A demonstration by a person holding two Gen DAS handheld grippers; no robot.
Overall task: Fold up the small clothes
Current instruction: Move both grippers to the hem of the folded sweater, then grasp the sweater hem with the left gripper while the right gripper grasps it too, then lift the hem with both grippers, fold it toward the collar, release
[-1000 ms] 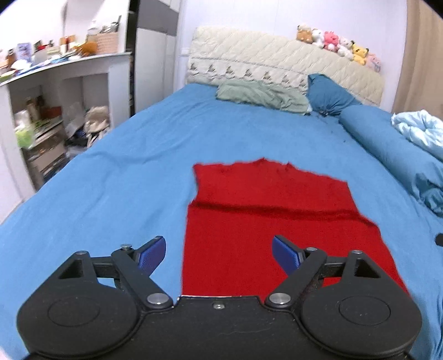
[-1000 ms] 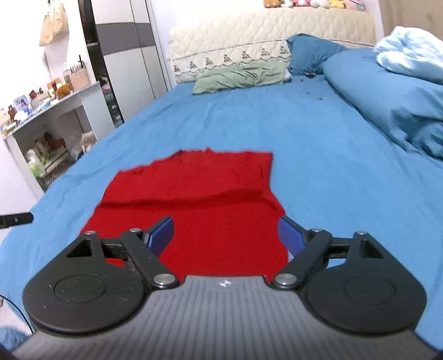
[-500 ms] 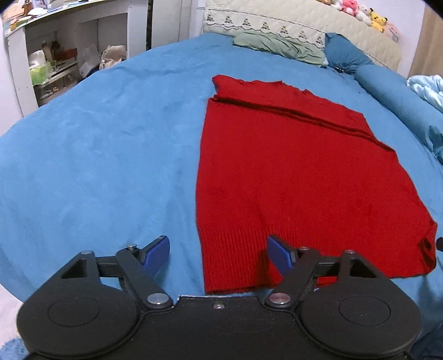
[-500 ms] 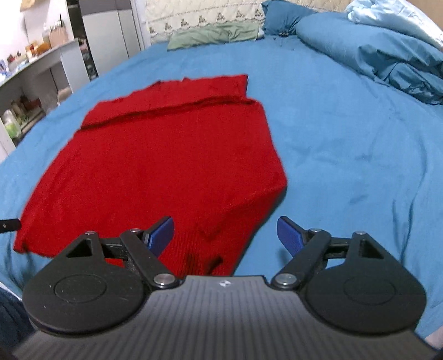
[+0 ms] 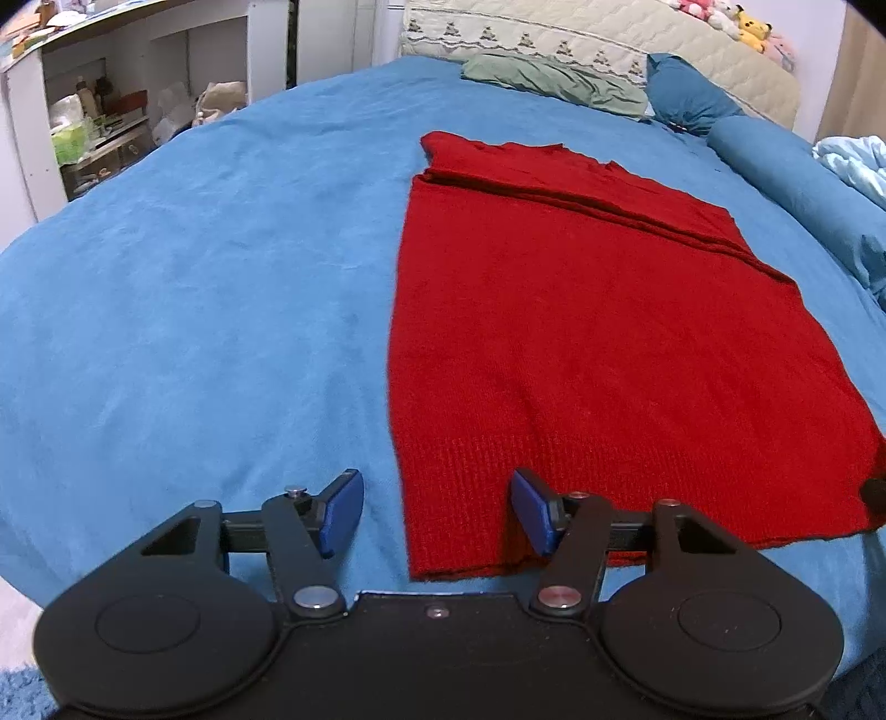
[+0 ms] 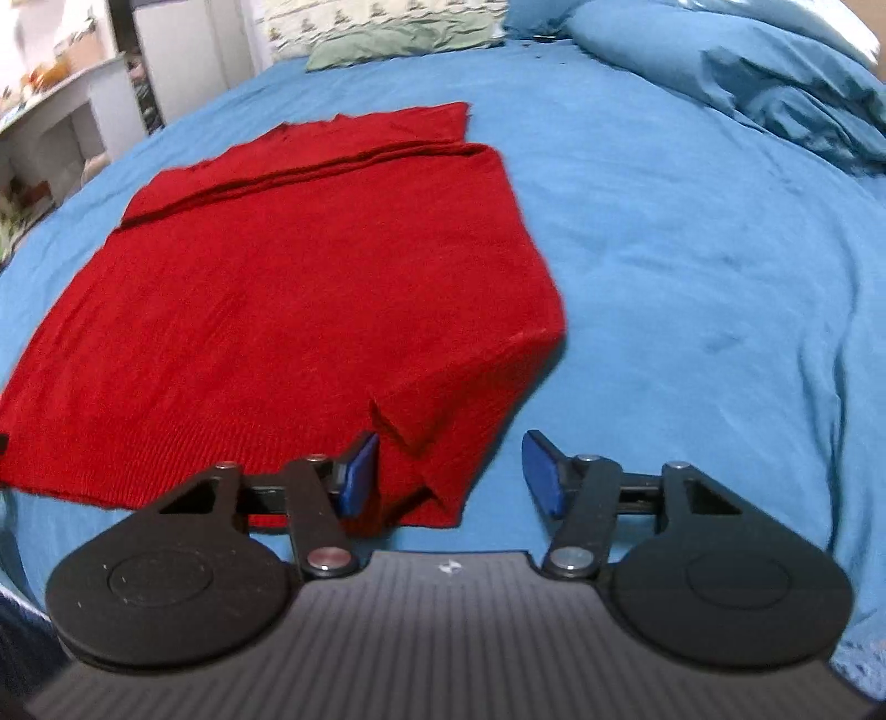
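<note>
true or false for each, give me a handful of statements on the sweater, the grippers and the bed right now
1. The red sweater lies spread on the blue bedsheet. True.
2. The left gripper is shut on the hem. False: it is open, its jaws either side of the hem's near left corner.
3. The right gripper is open at the near right corner. True.
4. The sweater's far end is folded over. True.
5. A green pillow lies on the sweater. False: it lies by the headboard.

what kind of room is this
Most likely a lived-in bedroom: the red knit garment lies on a bed with a blue sheet, a quilted headboard topped with plush toys, and pillows at its far end.
</note>
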